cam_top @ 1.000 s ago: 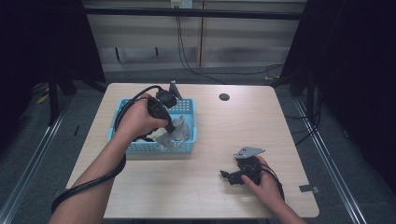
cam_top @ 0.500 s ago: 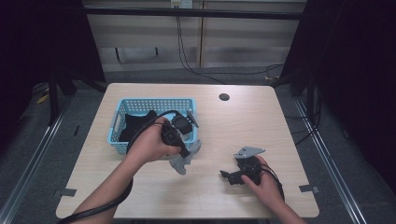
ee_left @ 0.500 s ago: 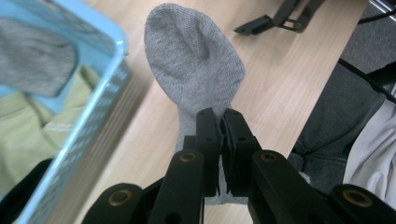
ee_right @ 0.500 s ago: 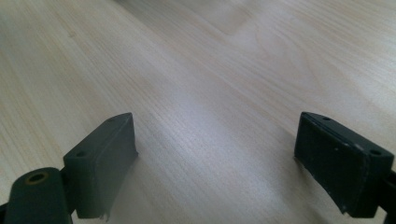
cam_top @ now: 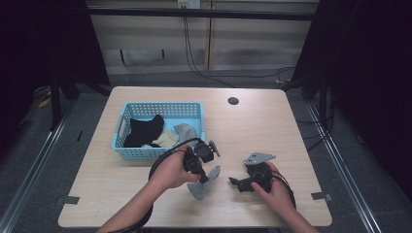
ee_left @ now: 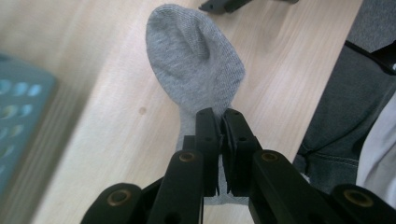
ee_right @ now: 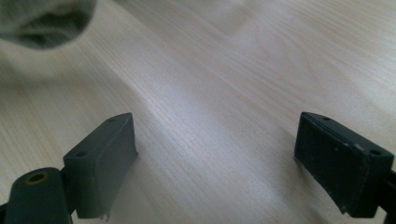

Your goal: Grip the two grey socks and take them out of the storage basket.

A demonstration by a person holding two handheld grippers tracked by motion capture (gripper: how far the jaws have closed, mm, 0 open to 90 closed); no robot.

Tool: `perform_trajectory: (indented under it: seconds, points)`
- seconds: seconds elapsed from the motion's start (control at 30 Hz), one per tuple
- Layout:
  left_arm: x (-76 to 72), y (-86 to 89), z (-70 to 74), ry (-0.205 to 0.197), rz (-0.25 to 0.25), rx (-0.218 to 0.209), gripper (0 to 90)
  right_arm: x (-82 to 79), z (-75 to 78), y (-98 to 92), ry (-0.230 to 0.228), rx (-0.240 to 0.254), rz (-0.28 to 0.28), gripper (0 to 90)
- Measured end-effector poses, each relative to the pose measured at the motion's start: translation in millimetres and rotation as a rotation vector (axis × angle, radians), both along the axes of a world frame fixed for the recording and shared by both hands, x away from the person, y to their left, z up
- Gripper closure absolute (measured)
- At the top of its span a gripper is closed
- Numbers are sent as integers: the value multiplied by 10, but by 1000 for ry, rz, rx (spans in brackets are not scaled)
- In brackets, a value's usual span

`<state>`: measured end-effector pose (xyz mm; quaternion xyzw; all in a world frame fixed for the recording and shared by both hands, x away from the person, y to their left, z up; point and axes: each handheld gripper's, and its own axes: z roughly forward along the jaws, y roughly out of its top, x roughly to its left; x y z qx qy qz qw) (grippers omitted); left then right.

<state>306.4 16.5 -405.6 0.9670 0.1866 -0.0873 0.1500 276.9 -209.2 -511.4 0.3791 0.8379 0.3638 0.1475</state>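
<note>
The left claw (ee_left: 219, 135) is clamped on a grey sock (ee_left: 194, 65), its jaws pinching a narrow band near the cuff while the toe end spreads out ahead of them onto the tabletop (cam_top: 291, 126). In the high view the sock (cam_top: 203, 182) hangs from just below this claw (cam_top: 199, 172) and its lower end appears to touch the wood. The right claw (ee_right: 215, 158) stands wide open with nothing between its jaws, low over bare tabletop, and a blurred grey edge of the sock (ee_right: 42, 21) lies ahead of it and to its left.

The bite on the sock is thin, so the fabric could slip free if the left claw tugs while the toe drags on the wood. The knit is limp, and it may fold or bunch when laid down instead of lying flat. If the right claw closes in to take the loose end, it could nip the tabletop or miss the soft edge.

The left hand (cam_top: 170, 170) reaches forward with the claw tipped downward, its cable looping back beside the wrist. The right hand (cam_top: 274, 187) holds its claw (cam_top: 235, 183) low, pointing toward the sock, near but apart. Behind the left claw sits a blue basket (cam_top: 160, 108) holding more socks, black, cream and grey
</note>
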Motion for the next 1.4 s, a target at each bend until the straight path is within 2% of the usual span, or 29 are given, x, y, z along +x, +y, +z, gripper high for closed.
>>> perform_trajectory:
  seconds: [0.03,0.1,0.17,0.2,0.23,0.27,0.33,0.37,0.4,0.57,0.6,0.67,0.7,0.73,0.77,0.83,0.87,0.93,1.13,1.2,1.3,1.4]
  points:
    - [-6,-17,-65,8,-5,12,844,0,0,0,0,0,0,121]
    - [-16,-28,-89,13,14,1,771,0,0,0,0,0,0,121]
    - [-16,-25,-78,13,11,-1,712,0,0,0,0,0,0,121]
    - [-23,-25,-62,13,21,-8,712,0,0,0,0,0,0,121]
    - [-19,-9,-1,11,17,-23,672,0,0,0,0,0,0,121]
    - [-19,-9,-1,11,17,-23,656,0,0,0,0,0,0,121]
    - [-4,21,81,-9,32,-51,637,0,0,0,0,0,0,121]
    - [45,63,150,-33,32,-59,604,0,0,0,0,0,0,121]
    - [45,63,150,-33,32,-59,587,0,0,0,0,0,0,121]
    - [276,222,342,-97,102,-97,502,0,0,0,1,0,0,121]
    - [276,222,342,-97,102,-97,485,0,0,0,1,0,0,121]
    - [366,266,378,-110,131,-106,462,0,0,0,1,0,0,121]
    - [460,306,387,-122,169,-111,424,0,0,0,1,0,0,121]
    - [509,324,385,-125,186,-112,406,0,0,0,1,0,0,121]
    - [509,324,385,-125,186,-112,389,0,0,0,1,0,0,121]
    - [647,374,351,-139,217,-100,372,-1,0,0,1,0,0,120]
    - [647,374,351,-139,217,-100,364,-1,0,0,1,0,0,120]
    - [729,397,320,-148,249,-101,359,0,0,0,0,0,0,121]
    - [972,448,282,-162,291,-69,354,0,0,0,0,0,0,121]
    - [1067,456,246,-162,322,-59,351,0,0,0,1,0,0,121]
    - [1151,459,194,-162,338,-54,351,-3,3,2,5,2,-3,121]
    - [1235,459,123,-168,349,-23,350,-1,2,1,4,1,-2,121]
